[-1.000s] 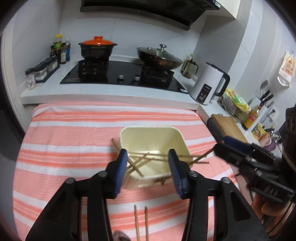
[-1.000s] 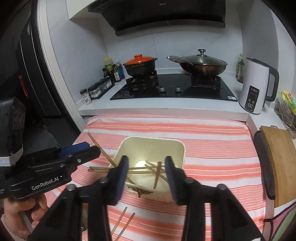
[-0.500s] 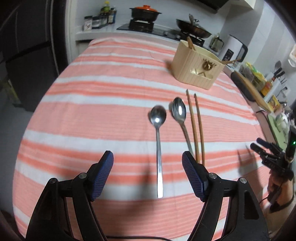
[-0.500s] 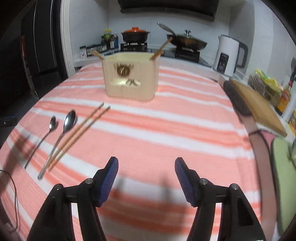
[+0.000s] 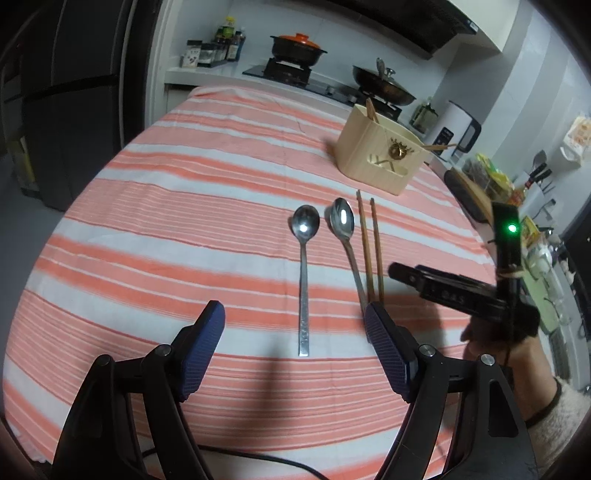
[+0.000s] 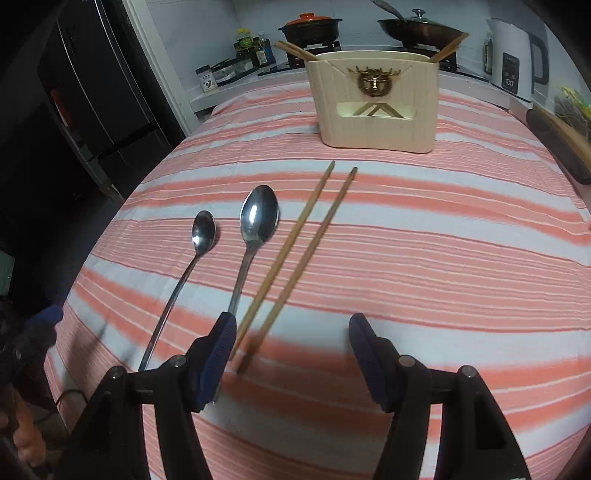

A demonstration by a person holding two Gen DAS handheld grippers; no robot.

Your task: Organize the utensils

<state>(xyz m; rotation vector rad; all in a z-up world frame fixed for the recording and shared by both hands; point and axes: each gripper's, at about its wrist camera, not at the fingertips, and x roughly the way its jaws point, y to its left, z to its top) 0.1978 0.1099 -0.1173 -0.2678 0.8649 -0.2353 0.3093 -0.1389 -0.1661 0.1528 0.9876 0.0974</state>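
Note:
Two steel spoons lie side by side on the striped cloth: a small spoon (image 5: 304, 266) (image 6: 188, 266) on the left and a larger spoon (image 5: 347, 243) (image 6: 255, 236) beside it. A pair of wooden chopsticks (image 5: 370, 247) (image 6: 295, 254) lies just right of them. A cream utensil holder (image 5: 380, 155) (image 6: 376, 99) stands beyond, with chopsticks sticking out. My left gripper (image 5: 295, 343) is open and empty, just short of the small spoon's handle. My right gripper (image 6: 290, 354) is open and empty over the chopsticks' near ends; it also shows in the left wrist view (image 5: 443, 291).
The table wears an orange and white striped cloth (image 5: 166, 221) (image 6: 443, 258). Behind it is a counter with a stove, an orange-lidded pot (image 6: 308, 27), a wok (image 6: 421, 29) and a white kettle (image 6: 513, 55). A wooden board (image 6: 565, 144) lies at the right edge.
Both grippers have moved closer to the utensils. The right one now hovers over the chopsticks' ends beside the left. A second ago both were above the holder.

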